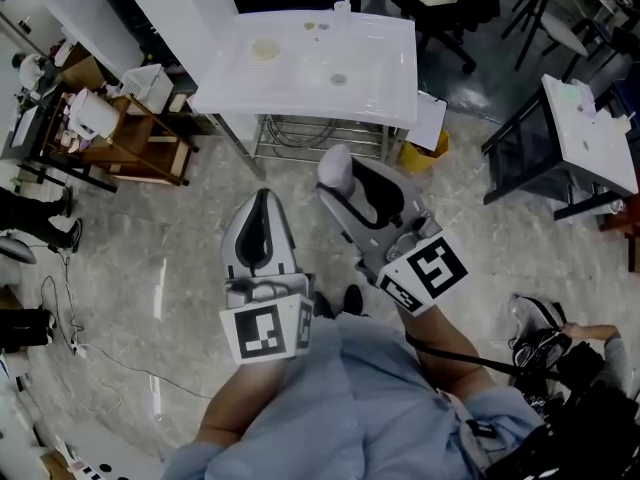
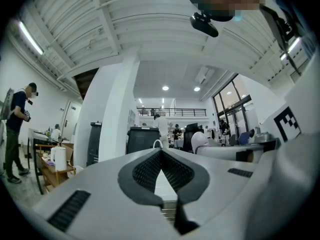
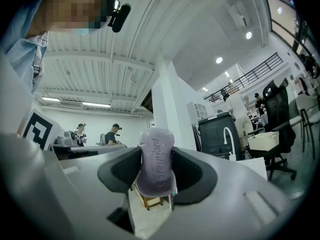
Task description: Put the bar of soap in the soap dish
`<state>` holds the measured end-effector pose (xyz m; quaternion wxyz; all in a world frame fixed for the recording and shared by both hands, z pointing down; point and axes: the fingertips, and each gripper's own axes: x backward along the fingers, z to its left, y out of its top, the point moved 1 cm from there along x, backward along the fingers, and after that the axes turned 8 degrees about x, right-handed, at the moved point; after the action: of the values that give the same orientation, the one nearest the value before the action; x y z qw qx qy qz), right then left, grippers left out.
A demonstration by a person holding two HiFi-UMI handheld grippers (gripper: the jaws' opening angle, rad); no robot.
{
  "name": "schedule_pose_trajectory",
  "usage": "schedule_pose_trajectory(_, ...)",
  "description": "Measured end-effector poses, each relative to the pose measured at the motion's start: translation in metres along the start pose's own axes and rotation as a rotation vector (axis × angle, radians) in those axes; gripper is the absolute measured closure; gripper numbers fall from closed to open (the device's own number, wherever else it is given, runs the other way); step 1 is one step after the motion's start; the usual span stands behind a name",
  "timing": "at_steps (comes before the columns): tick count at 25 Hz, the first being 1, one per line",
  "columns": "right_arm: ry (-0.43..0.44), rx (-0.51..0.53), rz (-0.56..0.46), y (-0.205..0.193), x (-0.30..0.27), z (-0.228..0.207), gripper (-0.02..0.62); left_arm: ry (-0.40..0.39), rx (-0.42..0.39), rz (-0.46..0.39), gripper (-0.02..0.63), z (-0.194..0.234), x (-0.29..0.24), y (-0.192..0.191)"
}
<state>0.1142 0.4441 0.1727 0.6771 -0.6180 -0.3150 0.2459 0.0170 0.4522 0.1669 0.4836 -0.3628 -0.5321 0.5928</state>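
Our right gripper (image 1: 340, 180) clamps the lilac bar of soap (image 3: 156, 166) upright between its pads. Our left gripper (image 2: 161, 153), just beside it, is closed and empty. Ahead on the sink (image 1: 380, 78), a pale round thing (image 1: 265, 50) is too small to name.

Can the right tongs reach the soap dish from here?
Probably not yet: the right tongs, gripping the soap, hang short of the sink with the soap dish. Only bare floor lies between.

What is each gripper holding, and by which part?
The right gripper holds the purple soap bar by its two side edges; the left gripper is shut, empty.
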Motion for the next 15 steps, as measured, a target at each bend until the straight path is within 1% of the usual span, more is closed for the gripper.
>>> schedule_pose_trajectory(8, 0.023, -0.004, -0.018, 0.001, 0.004, -0.026, 0.410, 0.024, -0.008, -0.004, 0.601, -0.015, -0.017, -0.007)
schedule_pose_trajectory(12, 0.035, -0.017, -0.013, -0.005, -0.002, -0.031, 0.410, 0.039, -0.010, 0.004, 0.601, -0.011, -0.022, -0.012)
schedule_pose_trajectory(15, 0.044, -0.022, -0.003, -0.012, -0.011, -0.032, 0.410, 0.051, 0.007, 0.014, 0.601, -0.001, -0.029, -0.019)
